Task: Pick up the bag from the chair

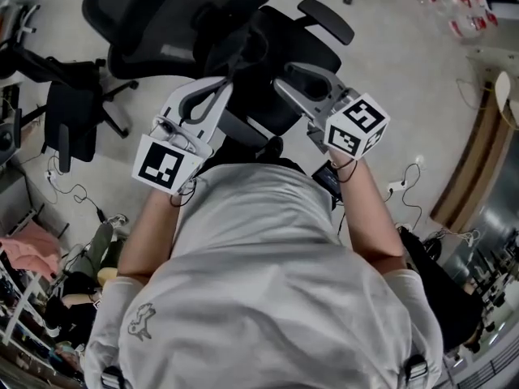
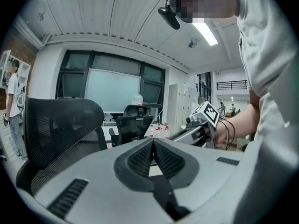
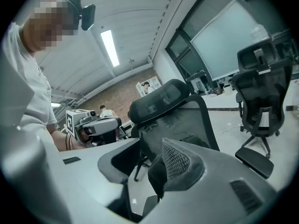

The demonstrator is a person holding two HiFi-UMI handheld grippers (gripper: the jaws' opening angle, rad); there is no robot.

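Observation:
A black office chair (image 1: 162, 10) stands in front of me, its mesh back to the upper left. On its seat lies a dark bag (image 1: 258, 49), hard to tell apart from the black seat. My left gripper (image 1: 220, 87) hovers over the near edge of the seat. Its jaws are shut tip to tip with nothing between them (image 2: 153, 141). My right gripper (image 1: 292, 78) hangs beside it, just above the seat's right side. It stands open and empty (image 3: 149, 148), facing the chair back (image 3: 161, 101). Neither gripper touches the bag.
The chair's armrest (image 1: 326, 19) juts out beyond the right gripper. A second black chair (image 1: 73, 112) stands at the left, with cables (image 1: 73, 193) on the floor near it. Red-capped bottles (image 1: 462, 6) sit at the top right. A wooden edge (image 1: 470, 168) runs along the right.

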